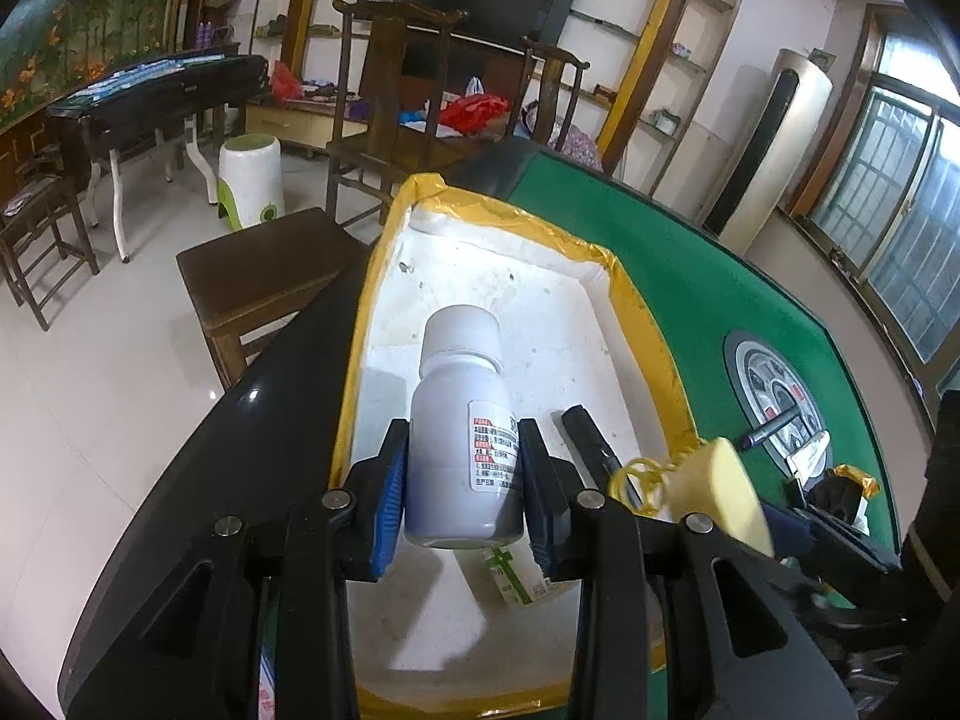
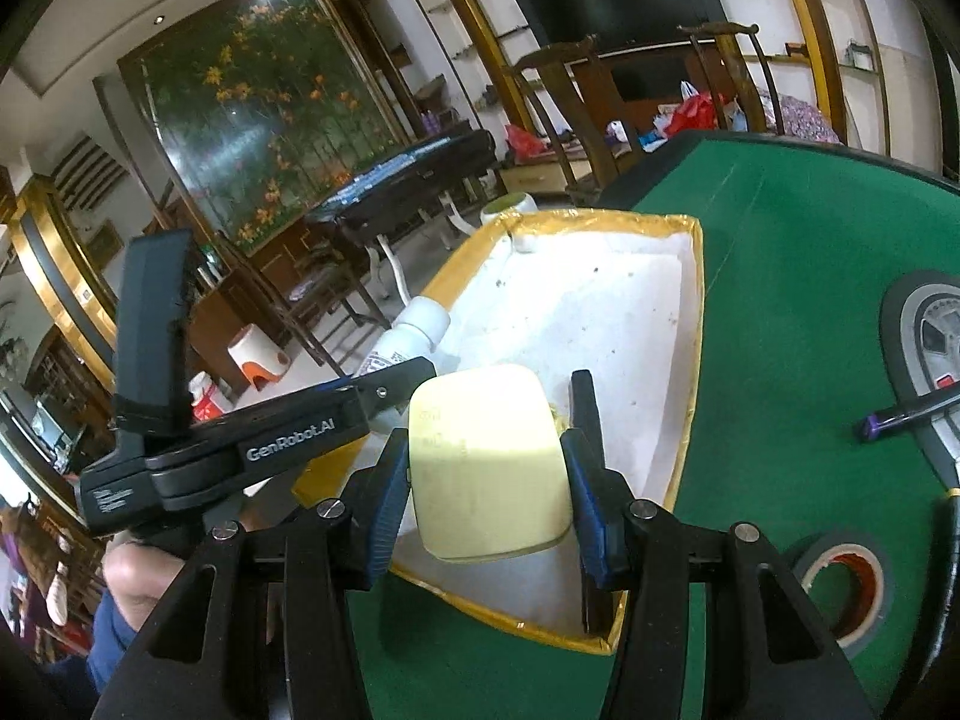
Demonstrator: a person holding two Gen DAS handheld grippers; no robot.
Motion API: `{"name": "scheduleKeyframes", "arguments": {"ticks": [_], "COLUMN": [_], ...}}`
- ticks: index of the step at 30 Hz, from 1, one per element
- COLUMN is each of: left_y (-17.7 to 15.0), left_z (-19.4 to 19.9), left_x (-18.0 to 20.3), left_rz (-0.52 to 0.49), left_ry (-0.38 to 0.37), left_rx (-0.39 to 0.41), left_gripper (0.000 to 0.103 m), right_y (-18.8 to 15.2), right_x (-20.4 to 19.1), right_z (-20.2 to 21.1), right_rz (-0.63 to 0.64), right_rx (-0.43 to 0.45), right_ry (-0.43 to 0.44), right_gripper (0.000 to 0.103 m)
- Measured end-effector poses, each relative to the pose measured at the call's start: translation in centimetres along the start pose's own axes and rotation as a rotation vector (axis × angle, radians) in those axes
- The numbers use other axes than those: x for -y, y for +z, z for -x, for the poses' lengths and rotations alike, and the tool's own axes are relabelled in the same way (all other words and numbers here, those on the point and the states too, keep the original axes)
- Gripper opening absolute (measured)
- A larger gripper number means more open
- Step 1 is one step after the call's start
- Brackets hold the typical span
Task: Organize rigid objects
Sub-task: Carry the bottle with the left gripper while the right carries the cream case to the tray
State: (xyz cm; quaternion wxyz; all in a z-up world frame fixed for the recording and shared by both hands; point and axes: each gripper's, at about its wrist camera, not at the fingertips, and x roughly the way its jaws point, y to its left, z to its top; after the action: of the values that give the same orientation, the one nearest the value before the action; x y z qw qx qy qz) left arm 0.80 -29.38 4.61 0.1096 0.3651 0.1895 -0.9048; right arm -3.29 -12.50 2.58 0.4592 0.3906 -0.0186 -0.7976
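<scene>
My left gripper (image 1: 462, 474) is shut on a white plastic bottle (image 1: 459, 420) with a label and holds it above a white foam box (image 1: 540, 312) edged with yellow tape. My right gripper (image 2: 486, 468) is shut on a pale yellow block (image 2: 486, 462) over the same box (image 2: 600, 312). The block also shows in the left wrist view (image 1: 720, 486) at the box's right rim. The bottle (image 2: 414, 330) and left gripper body (image 2: 240, 444) show at the box's left side. A black flat object (image 1: 591, 444) and a green-printed packet (image 1: 510, 576) lie in the box.
The box sits on a green felt table (image 2: 780, 276) with a black rim. A purple-capped pen (image 2: 906, 414) lies across a round centre panel (image 2: 936, 336). A grey tape roll (image 2: 840, 582) lies at the near right. Wooden chairs (image 1: 396, 90) and a stool (image 1: 252, 282) stand beyond.
</scene>
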Motion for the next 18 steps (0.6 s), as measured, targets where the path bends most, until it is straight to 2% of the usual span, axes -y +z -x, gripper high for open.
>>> {"name": "scheduleKeyframes", "arguments": {"ticks": [9, 18], "left_y": [0.3, 0.3], "left_z": [-1.5, -1.7], "left_x": [0.1, 0.1], "left_rz": [-0.02, -0.034], "left_ry": [0.023, 0.04], "left_rx": [-0.063, -0.051], "left_gripper": [0.032, 0.032], "right_y": [0.3, -0.3], "right_x": [0.0, 0.2], "right_z": [-1.9, -2.8], "right_rz": [-0.031, -0.044], "right_rx": [-0.044, -0.056], "right_ry": [-0.038, -0.03], "right_gripper": [0.045, 0.045]}}
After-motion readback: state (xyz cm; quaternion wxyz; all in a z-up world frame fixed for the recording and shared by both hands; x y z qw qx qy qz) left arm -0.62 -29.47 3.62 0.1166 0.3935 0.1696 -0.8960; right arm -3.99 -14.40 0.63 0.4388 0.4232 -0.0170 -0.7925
